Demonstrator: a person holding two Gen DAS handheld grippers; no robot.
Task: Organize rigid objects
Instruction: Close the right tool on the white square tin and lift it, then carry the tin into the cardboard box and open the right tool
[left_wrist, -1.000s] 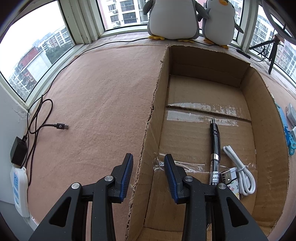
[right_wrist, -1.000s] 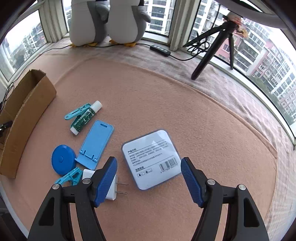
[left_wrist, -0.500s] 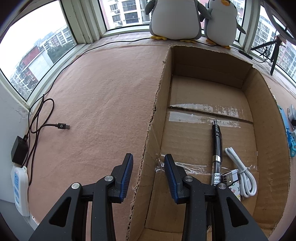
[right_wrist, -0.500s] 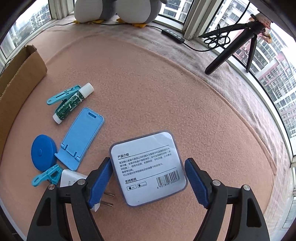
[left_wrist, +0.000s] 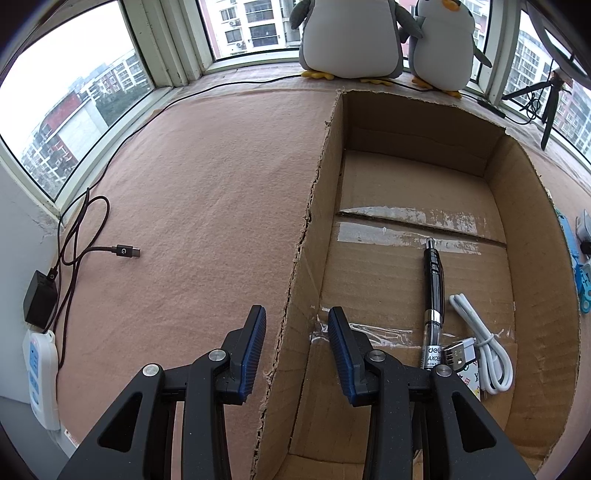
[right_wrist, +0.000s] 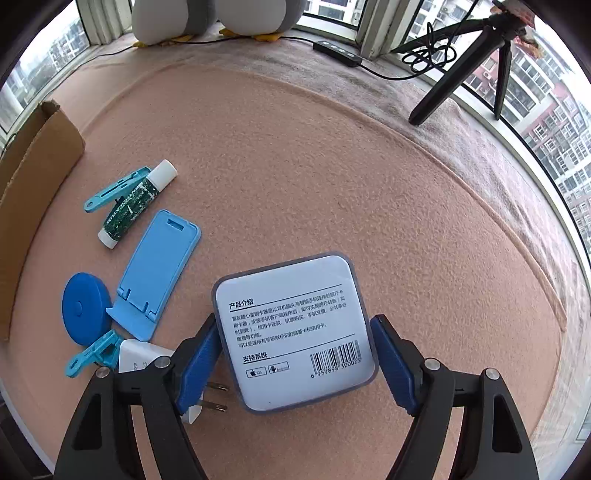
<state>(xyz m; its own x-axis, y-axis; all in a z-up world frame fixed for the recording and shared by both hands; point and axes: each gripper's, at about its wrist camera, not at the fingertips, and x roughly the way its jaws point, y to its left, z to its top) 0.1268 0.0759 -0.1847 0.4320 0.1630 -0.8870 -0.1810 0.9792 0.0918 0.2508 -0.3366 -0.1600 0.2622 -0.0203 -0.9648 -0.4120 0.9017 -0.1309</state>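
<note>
In the right wrist view a white square box (right_wrist: 291, 332) with printed text and a barcode lies flat on the pink mat. My right gripper (right_wrist: 295, 321) is lowered over it, open, with one pad close beside each side of the box. My left gripper (left_wrist: 295, 314) straddles the left wall of the open cardboard box (left_wrist: 535, 295). Its jaws stand a narrow gap apart, and the pads do not visibly press on the wall. A black pen (left_wrist: 434, 288) and a coiled white USB cable (left_wrist: 480, 354) lie inside.
Left of the white box lie a blue phone stand (right_wrist: 159, 269), a blue round tape measure (right_wrist: 83, 308), a green tube (right_wrist: 135, 203), two blue clips (right_wrist: 114, 188) and a white plug (right_wrist: 140, 360). Two plush penguins (left_wrist: 351, 37), a tripod (right_wrist: 461, 74) and a power strip (left_wrist: 40, 376) line the edges.
My right gripper has come down over the white box, which now fills the space between its jaws, and the jaws stand a little wider. The left gripper has not moved.
</note>
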